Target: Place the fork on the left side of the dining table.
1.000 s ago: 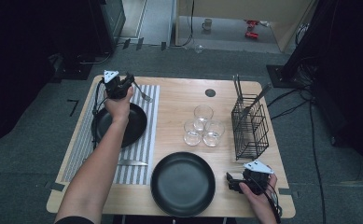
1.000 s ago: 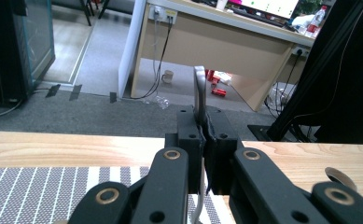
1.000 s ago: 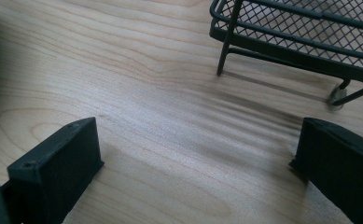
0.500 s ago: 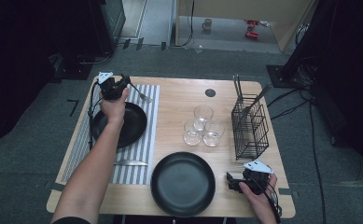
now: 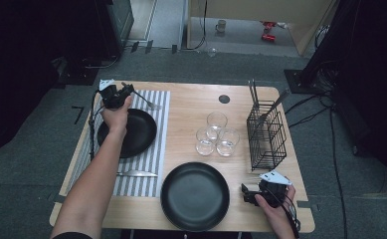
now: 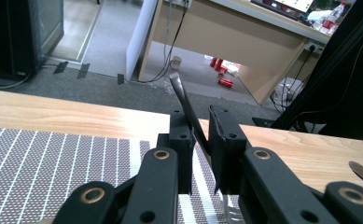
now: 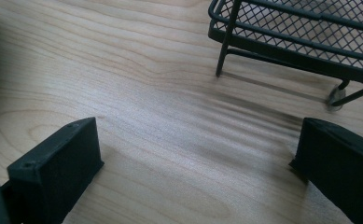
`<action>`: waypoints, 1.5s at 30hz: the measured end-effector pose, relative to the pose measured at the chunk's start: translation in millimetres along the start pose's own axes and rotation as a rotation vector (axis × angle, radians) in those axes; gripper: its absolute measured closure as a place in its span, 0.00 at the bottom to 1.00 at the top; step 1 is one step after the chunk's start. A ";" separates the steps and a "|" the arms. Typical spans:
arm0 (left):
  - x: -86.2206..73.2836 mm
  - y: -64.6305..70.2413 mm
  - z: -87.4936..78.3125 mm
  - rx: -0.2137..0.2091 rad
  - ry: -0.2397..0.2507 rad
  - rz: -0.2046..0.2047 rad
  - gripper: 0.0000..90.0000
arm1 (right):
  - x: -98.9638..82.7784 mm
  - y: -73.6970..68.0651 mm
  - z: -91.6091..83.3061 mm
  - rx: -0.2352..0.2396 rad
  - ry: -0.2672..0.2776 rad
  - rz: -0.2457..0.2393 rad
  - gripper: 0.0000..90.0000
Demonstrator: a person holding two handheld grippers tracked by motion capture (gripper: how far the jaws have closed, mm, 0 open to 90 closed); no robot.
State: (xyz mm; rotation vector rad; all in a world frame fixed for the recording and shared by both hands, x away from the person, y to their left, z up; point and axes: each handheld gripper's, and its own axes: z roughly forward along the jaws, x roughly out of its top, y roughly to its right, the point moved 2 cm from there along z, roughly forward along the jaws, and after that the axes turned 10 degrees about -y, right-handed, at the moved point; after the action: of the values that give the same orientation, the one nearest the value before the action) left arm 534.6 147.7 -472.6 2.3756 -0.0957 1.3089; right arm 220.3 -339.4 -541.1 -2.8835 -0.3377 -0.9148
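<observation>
My left tool (image 6: 200,140) has the fork (image 6: 188,109) handle between its jaws, which have just been opening a little; the fork leans over the striped mat (image 5: 153,149) beyond the black plate (image 5: 131,132). My right tool (image 7: 193,172) rests open on the worktop (image 7: 160,93) near the wire basket (image 7: 300,32).

fork (image 6: 188,112) lower end hidden behind tongs, wire rack (image 7: 305,32) cut off by frame edge
</observation>
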 end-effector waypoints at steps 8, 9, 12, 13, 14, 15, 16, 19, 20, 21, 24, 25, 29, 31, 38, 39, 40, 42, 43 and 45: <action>-3.3 -11.5 1.8 0.015 -0.017 0.004 0.86 | 0.0 0.0 0.0 0.000 0.000 0.000 0.00; -4.1 -12.9 2.0 0.017 -0.017 0.001 0.85 | 0.0 0.0 0.0 0.000 0.000 0.000 0.00; -6.7 -18.2 1.9 0.022 -0.021 -0.005 0.84 | 0.0 0.0 0.0 0.000 0.000 0.000 0.00; -7.4 -20.6 1.9 0.014 -0.025 -0.015 0.83 | 0.0 0.0 0.0 0.000 0.000 0.000 0.00; -7.7 -21.9 1.8 0.013 -0.028 -0.022 0.83 | 0.0 0.0 0.0 0.000 0.000 0.000 0.00; -7.9 -23.4 1.7 0.016 -0.033 -0.026 0.83 | 0.0 0.0 0.0 0.000 0.000 0.000 0.00; -8.0 -24.6 1.6 0.019 -0.033 -0.030 0.83 | 0.0 0.0 0.0 0.000 0.000 0.000 0.00; -7.8 -27.6 0.9 0.027 -0.040 -0.037 0.82 | 0.0 0.0 0.0 0.000 0.000 0.000 0.00; -7.8 -28.5 0.7 0.026 -0.044 -0.042 0.82 | 0.0 0.0 0.0 0.000 0.000 0.000 0.00; -8.2 -29.3 0.8 0.029 -0.046 -0.041 0.82 | 0.0 0.0 0.0 0.000 0.000 0.000 0.00; -9.7 -32.5 0.8 0.040 -0.057 -0.033 0.79 | 0.0 0.0 0.0 0.000 0.000 0.000 0.00; -10.1 -33.8 1.0 0.039 -0.059 -0.035 0.79 | 0.0 0.0 0.0 0.000 0.000 0.000 0.00; -12.1 -38.6 1.0 0.037 -0.073 -0.048 0.77 | 0.0 0.0 0.0 0.000 0.000 0.000 0.00; -13.1 -40.1 0.7 0.044 -0.076 -0.044 0.76 | 0.0 0.0 0.0 0.000 0.000 0.000 0.00; -17.0 -46.7 1.4 0.058 -0.092 -0.060 0.71 | 0.0 0.0 0.0 0.000 0.000 0.000 0.00; -17.3 -47.7 1.6 0.060 -0.094 -0.060 0.70 | 0.0 0.0 0.0 0.000 0.000 0.000 0.00; -17.7 -48.4 1.9 0.061 -0.097 -0.067 0.70 | 0.0 0.0 0.0 0.000 0.000 0.000 0.00; -18.3 -50.2 2.5 0.068 -0.106 -0.076 0.68 | 0.0 0.0 0.0 0.000 0.000 0.000 0.00; -18.6 -51.0 2.8 0.069 -0.107 -0.080 0.68 | 0.0 0.0 0.0 0.000 0.000 0.000 0.00; -19.4 -52.2 3.6 0.083 -0.110 -0.073 0.66 | 0.0 0.0 0.0 0.000 0.000 0.000 0.00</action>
State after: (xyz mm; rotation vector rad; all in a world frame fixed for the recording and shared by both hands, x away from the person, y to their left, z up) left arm 540.2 190.9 -507.5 2.4956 0.0137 1.1695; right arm 220.3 -339.4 -541.1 -2.8833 -0.3376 -0.9148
